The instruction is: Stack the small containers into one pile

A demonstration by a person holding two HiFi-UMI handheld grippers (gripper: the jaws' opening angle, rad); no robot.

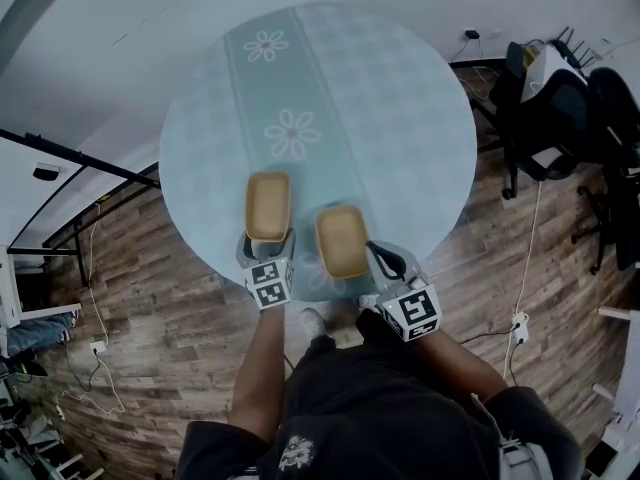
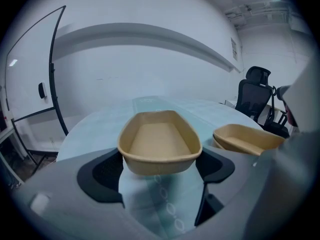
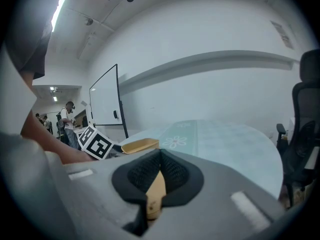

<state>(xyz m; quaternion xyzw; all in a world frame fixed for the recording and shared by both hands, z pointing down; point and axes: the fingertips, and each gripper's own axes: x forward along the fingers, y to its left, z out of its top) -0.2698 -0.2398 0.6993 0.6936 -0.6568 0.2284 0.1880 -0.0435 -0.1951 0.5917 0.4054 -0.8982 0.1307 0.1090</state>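
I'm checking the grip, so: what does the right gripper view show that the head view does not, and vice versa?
Only the right gripper view: the right tool shut on the right container's thin rim, and other people far behind. Only the head view: that container's whole shape, and the wood floor. Both: the left container, part of the left tool and the flowered table.

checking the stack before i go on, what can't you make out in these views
Right container: right gripper view shows only a tan sliver; the right gripper body hides the rest.
Left container: underside faces away in every view, so table contact is unclear.
Background people, right gripper view: too small.
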